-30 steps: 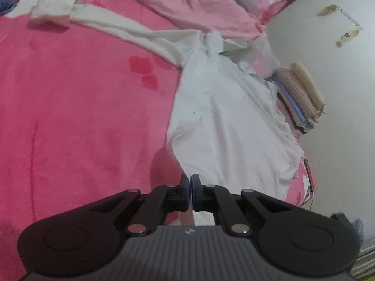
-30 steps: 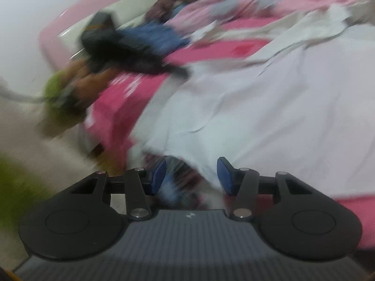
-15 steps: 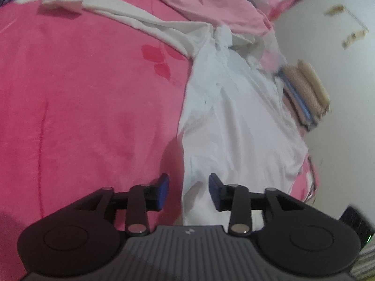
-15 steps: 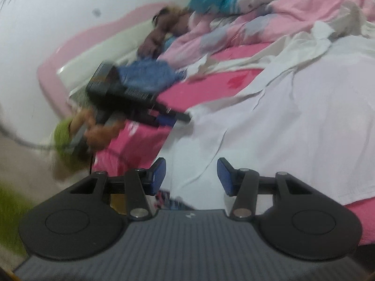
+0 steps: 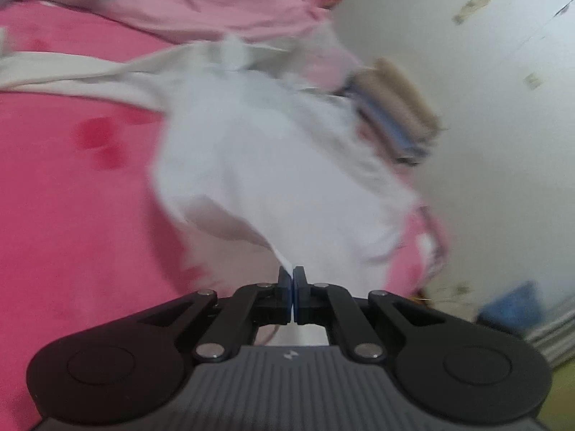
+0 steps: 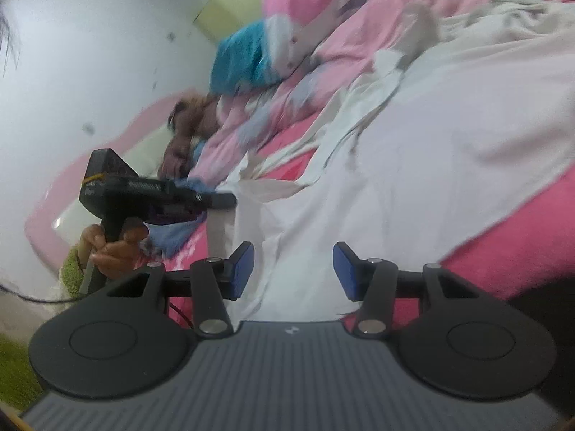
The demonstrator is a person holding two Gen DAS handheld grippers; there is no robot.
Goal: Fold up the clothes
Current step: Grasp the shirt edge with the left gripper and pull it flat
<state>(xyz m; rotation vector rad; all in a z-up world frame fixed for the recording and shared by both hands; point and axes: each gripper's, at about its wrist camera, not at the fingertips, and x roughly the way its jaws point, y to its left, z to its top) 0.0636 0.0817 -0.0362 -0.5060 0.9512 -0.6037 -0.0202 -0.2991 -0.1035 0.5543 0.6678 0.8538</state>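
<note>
White shirt (image 5: 273, 165) on pink bed (image 5: 72, 215); left gripper (image 5: 291, 289) pinches its hem, right gripper (image 6: 293, 269) jaws apart, empty.

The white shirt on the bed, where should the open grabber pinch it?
I would pinch the white shirt at its near edge, low between the right gripper pads, coming straight forward. That edge lies thin and loose on the pink blanket, and the left gripper already pinches another corner.

A white garment (image 5: 273, 165) lies on a hot-pink blanket (image 5: 72, 215) printed with darker red shapes.
</note>
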